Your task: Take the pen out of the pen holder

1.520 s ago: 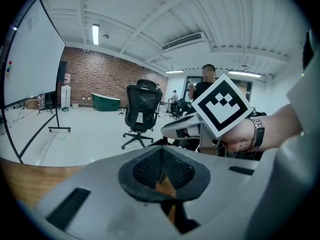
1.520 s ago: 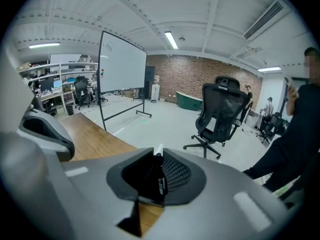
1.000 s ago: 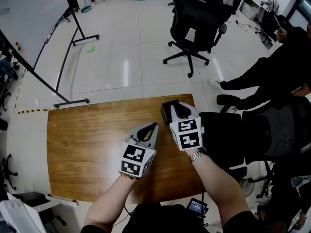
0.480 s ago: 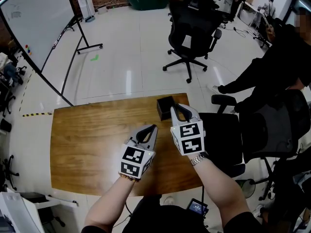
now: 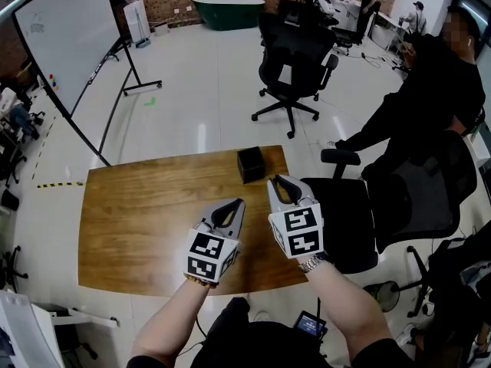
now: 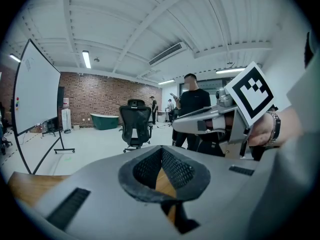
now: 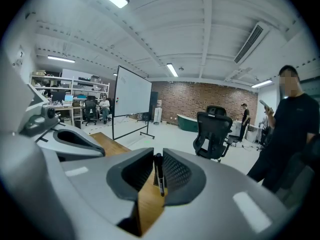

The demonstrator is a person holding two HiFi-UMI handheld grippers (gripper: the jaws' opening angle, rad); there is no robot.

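Both grippers have backed off the square black pen holder (image 5: 251,165), which the head view shows at eleven o'clock of the right gripper (image 5: 285,191). Right gripper view: jaws pinch the slim black pen (image 7: 159,179) upright, seemingly lifted straight out. Left gripper view: left gripper (image 6: 161,151) closed, empty.

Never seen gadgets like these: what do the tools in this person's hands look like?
The left tool and right tool are pale grey shells tapering to two curved jaws with black textured pads. Each carries a cube with black-and-white square markers. A metal watch sits on the right wrist; no sleeves reach the forearms.
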